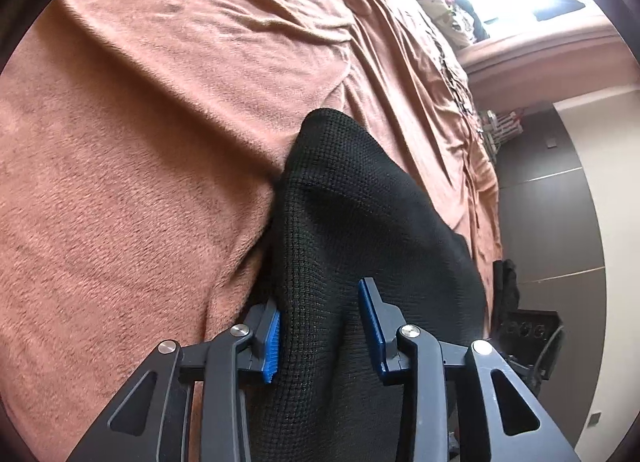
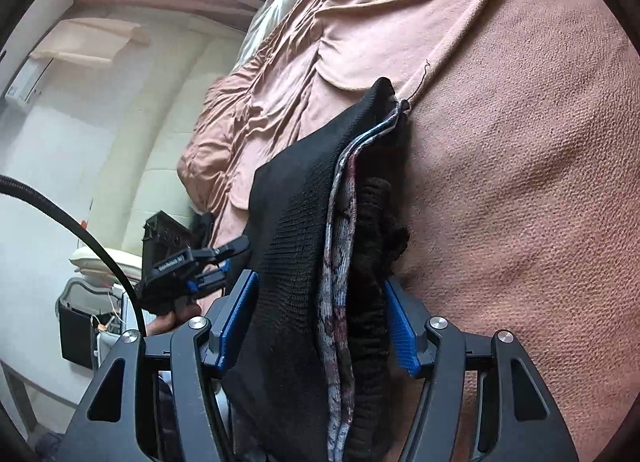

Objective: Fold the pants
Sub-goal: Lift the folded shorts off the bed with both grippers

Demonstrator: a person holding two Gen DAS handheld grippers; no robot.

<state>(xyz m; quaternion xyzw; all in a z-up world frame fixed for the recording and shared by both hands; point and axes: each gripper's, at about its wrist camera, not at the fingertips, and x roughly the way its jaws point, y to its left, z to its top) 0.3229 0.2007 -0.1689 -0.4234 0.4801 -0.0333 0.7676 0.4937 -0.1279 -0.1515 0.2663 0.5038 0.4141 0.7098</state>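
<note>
A: Start from the left. How do the pants lie from the left gripper?

B: They run straight forward from its fingers, the long axis going away from the camera, up to a rounded end that rests on the blanket. The jaws stand about half closed, and the black knit fills the gap between the blue pads. I judge it is clamped, not only lying there.

A: And the right gripper?

B: It is wider apart, but on a thicker bundle: the gathered waist part with a grey patterned lining showing between the black layers. The cloth touches both pads, so it is also held. Here too the pants go forward from the fingers, along the edge of the bed.

A: Which hand is nearer to the blanket?

B: The right one, I think; the blanket is just beside its right pad. The left gripper is further out, toward the room.

A: What does one view give that the other does not?

B: Only the right view shows the other gripper, low on the left, with a hand under it. It also shows the layers of the waist. The left view shows the smooth far end of the pants. For the next fold, I judge both must carry the cloth sideways over the blanket together.
</note>
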